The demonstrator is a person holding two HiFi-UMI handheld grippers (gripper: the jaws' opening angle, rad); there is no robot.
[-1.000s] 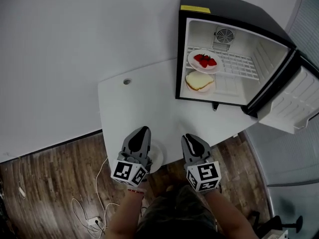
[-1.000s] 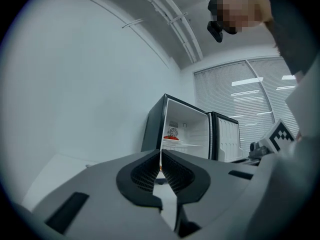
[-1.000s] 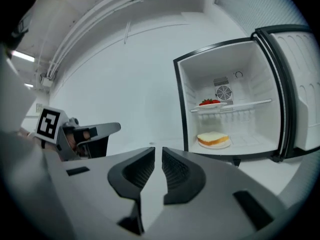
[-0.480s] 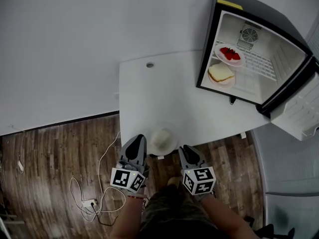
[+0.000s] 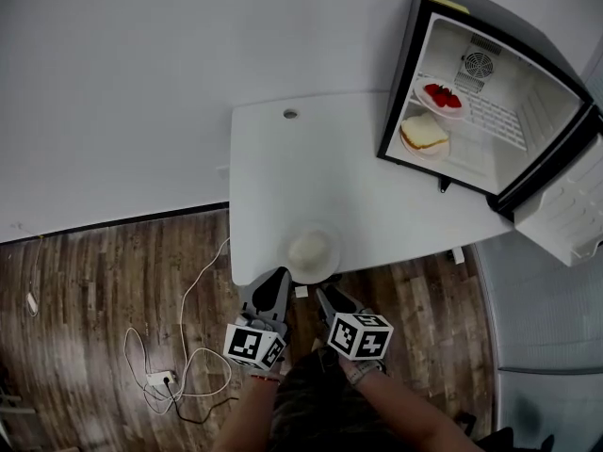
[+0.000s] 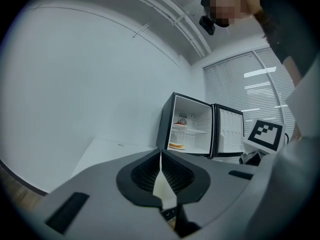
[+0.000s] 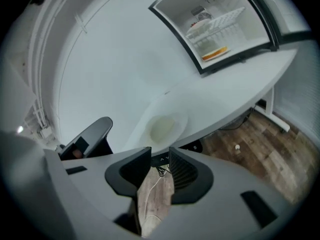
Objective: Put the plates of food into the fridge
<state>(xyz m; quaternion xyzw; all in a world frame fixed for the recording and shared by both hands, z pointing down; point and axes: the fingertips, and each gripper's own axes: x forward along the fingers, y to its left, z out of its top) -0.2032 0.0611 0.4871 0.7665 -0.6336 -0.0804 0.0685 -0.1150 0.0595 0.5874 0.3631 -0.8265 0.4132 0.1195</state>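
White round plate of pale food (image 5: 313, 250) sits at the white table's (image 5: 273, 177) near edge. The right gripper (image 5: 327, 298), empty, has just been opening, its gap narrow; the left gripper (image 5: 276, 279) is closed on nothing. Too narrow a bite could shove the plate off that edge.

Right gripper (image 7: 160, 154) opening, apparently empty

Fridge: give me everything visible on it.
A small fridge with a black shell and white inside stands upright on the right end of the white table. Its door is swung wide open, with white racks on its inner side. A round fan grille sits on the back wall. A wire shelf carries a plate of strawberries; a plate with a sandwich lies on the floor below. A yellow label is on top.
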